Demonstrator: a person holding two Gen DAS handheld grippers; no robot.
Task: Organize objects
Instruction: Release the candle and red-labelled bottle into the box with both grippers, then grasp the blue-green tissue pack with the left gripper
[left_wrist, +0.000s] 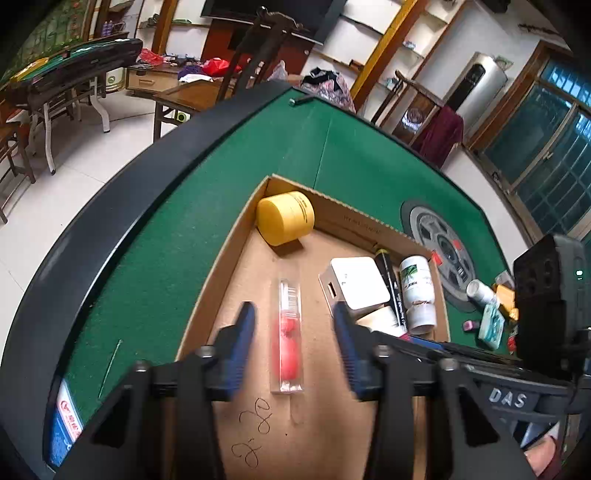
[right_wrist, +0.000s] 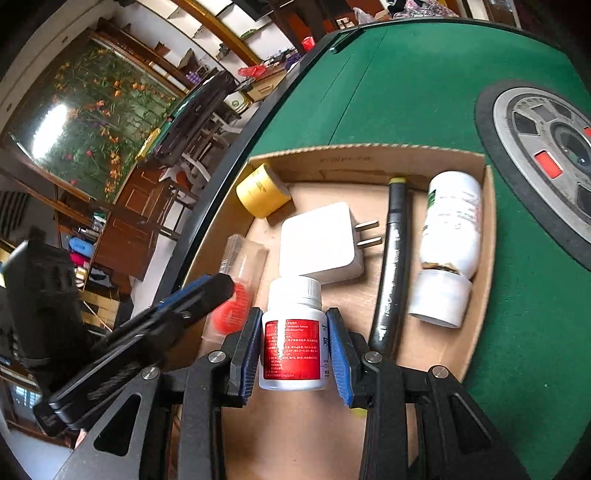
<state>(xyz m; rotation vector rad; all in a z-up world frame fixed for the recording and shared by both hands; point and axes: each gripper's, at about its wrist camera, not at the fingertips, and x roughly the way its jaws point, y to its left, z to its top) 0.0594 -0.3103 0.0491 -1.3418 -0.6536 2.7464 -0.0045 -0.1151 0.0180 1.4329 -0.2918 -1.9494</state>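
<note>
A cardboard box (left_wrist: 332, 206) sits on the green felt table. On its floor lies a clear case with a red toothbrush (left_wrist: 289, 332), lengthwise between the fingers of my left gripper (left_wrist: 293, 325). That gripper is open and its blue pads stand clear of the case on both sides. My right gripper (right_wrist: 294, 350) is shut on a white pill bottle with a red label (right_wrist: 291, 332), held upright above the box floor (right_wrist: 332, 424). The toothbrush case (right_wrist: 243, 258) shows to its left, partly behind a left finger (right_wrist: 210, 290).
Inside the box lie a yellow jar (left_wrist: 285, 218), a white charger plug (right_wrist: 319, 242), a black marker (right_wrist: 393, 258) and a white bottle with a green label (right_wrist: 452, 229). A round metal centre panel (right_wrist: 546, 147) is set in the felt. Several small items (left_wrist: 487, 310) lie to the right of the box.
</note>
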